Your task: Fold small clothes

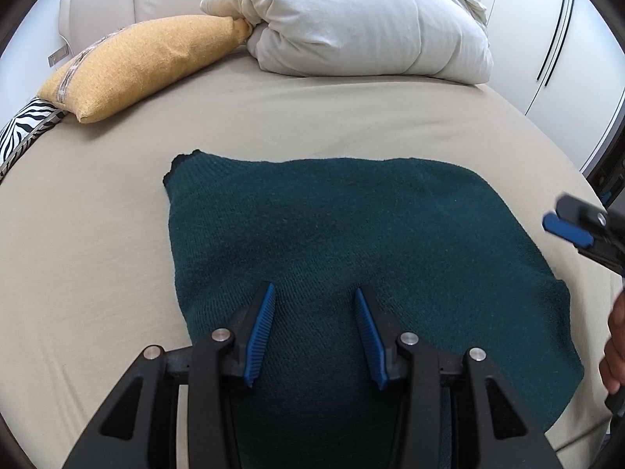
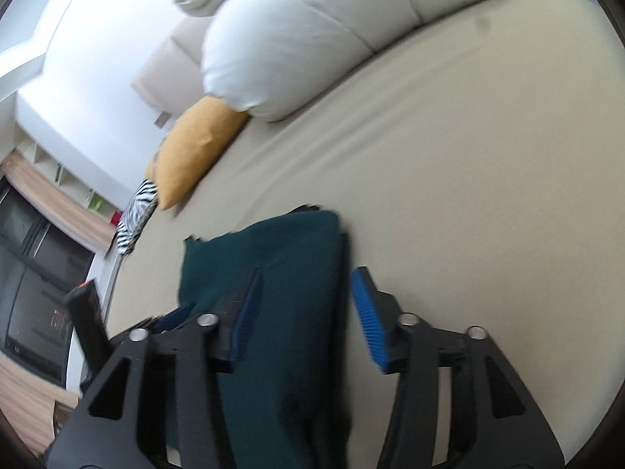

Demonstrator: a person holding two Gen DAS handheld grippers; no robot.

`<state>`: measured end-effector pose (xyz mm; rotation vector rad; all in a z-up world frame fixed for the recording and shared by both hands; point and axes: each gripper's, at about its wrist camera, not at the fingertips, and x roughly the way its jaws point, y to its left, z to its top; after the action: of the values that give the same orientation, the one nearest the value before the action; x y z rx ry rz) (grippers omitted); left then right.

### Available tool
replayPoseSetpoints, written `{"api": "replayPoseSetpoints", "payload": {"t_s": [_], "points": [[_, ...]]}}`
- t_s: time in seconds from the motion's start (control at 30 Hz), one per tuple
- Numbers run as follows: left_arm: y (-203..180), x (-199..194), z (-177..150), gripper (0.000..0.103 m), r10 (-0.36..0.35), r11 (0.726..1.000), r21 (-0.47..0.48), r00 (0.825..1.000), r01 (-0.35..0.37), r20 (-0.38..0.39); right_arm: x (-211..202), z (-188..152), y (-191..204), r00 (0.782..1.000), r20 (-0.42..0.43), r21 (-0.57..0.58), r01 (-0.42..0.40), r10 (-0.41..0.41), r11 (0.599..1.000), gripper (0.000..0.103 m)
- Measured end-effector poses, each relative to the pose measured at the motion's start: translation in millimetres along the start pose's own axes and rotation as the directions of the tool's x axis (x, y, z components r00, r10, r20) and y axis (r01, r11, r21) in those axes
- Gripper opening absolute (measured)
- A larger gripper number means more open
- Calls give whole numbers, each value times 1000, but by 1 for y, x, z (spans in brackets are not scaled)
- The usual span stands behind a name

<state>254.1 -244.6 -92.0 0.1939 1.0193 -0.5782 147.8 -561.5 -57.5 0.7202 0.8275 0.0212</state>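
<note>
Left gripper (image 1: 312,293): jaws apart, blue pads (image 1: 261,332) clear of each other, nothing pinched between them. It hangs tilted down over the near part of the dark green knit sweater (image 1: 351,242).

Right gripper (image 2: 308,279): jaws apart too. Left pad sits over the knit, right pad (image 2: 369,318) over bare sheet just past the sweater's edge; the right wrist view is blurred, no grip visible. In the left wrist view the right gripper (image 1: 574,222) shows at the sweater's right side, above the bed, with a bit of the person's hand (image 1: 617,348) below it at the frame edge.

Sweater lies flat, folded into a compact shape, on the beige bed sheet (image 1: 97,254), near the front of the bed.

Beyond it: mustard-yellow cushion (image 1: 136,62) at back left, touching the rolled white duvet (image 1: 351,19). Zebra-print pillow (image 1: 19,129) just beside the cushion at the bed's left edge. White wardrobe doors (image 1: 554,39) to the right.
</note>
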Motion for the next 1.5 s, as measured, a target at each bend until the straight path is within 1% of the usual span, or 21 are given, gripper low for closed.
{"api": "replayPoseSetpoints", "payload": {"t_s": [0.03, 0.17, 0.27, 0.33, 0.4, 0.5, 0.6, 0.7, 0.77, 0.8, 0.87, 0.9, 1.0, 1.1, 1.13, 1.2, 1.27, 1.33, 1.4, 1.47, 1.5], "points": [[0, 0, 0, 46, 1, 1000, 0, 1000, -1, 2, 0, -4, 7, 1000, -15, -25, -2, 1, 1000, 56], [-1, -1, -2, 46, 4, 1000, 2, 1000, -4, 15, 20, -19, 21, 992, -110, -110, 47, -59, 993, 57], [-2, -2, -3, 46, 9, 1000, 7, 1000, -10, 21, 41, -38, 3, 980, -180, -72, 72, -84, 995, 57], [-3, -2, -5, 46, 15, 1000, 11, 999, -15, 30, 40, -42, -3, 988, -146, -58, 43, -51, 997, 57], [-3, -2, -6, 47, 21, 1000, 14, 999, -22, 41, 43, -44, -1, 987, -149, -79, 52, -63, 996, 57], [-4, -2, -7, 47, 33, 999, 24, 998, -34, 51, 40, -43, 3, 982, -173, -82, 67, -81, 994, 57], [-1, -5, -7, 46, 12, 1000, 19, 998, -14, 66, 46, -41, 9, 976, -207, -76, 51, -66, 996, 57], [12, -23, -11, 46, -37, 998, -44, 993, 42, 108, 47, -44, 17, 967, -234, -134, 70, -100, 989, 57], [18, -42, -16, 49, -11, 994, -105, 990, 25, 138, 47, -40, 10, 966, -251, -94, 44, -66, 995, 54], [22, -53, -19, 62, 28, 990, -137, 988, -7, 152, 46, -38, 5, 965, -257, -61, 29, -43, 998, 51], [31, -65, -24, 72, 53, 982, -186, 985, -22, 164, 44, -36, -2, 964, -263, -21, 22, -26, 1000, 43], [37, -67, -27, 72, 50, 977, -214, 986, -15, 158, 42, -37, -2, 964, -265, -15, 20, -23, 1000, 42], [55, -54, -32, 72, 11, 954, -300, 997, 12, 74, 39, -43, 5, 963, -268, -39, 30, -40, 999, 40], [58, -41, -36, 73, -54, 935, -350, 998, 60, 27, 43, -45, 8, 960, -277, -47, 35, -47, 998, 40], [57, -34, -35, 72, -88, 931, -356, 996, 82, 0, 46, -45, 7, 958, -283, -42, 34, -45, 999, 40], [51, -27, -34, 57, -148, 921, -367, 989, 130, -22, 48, -44, 4, 956, -291, -40, 33, -43, 999, 37], [41, -28, -28, 55, -108, 939, -333, 993, 84, -55, 52, -42, 8, 953, -296, -58, 49, -64, 997, 34], [29, -28, -23, 52, -54, 966, -257, 995, 31, -80, 54, -44, 19, 950, -288, -123, 86, -118, 989, 31], [25, -27, -21, 47, -30, 973, -231, 996, 9, -86, 55, -47, 30, 945, -274, -187, 129, -177, 974, 28], [22, -28, -22, 42, -11, 977, -212, 997, -6, -82, 54, -52, 46, 936, -237, -282, 191, -261, 940, 26], [20, -30, -23, 38, 0, 980, -198, 997, -16, -81, 55, -57, 56, 926, -207, -348, 231, -315, 909, 25]]}}
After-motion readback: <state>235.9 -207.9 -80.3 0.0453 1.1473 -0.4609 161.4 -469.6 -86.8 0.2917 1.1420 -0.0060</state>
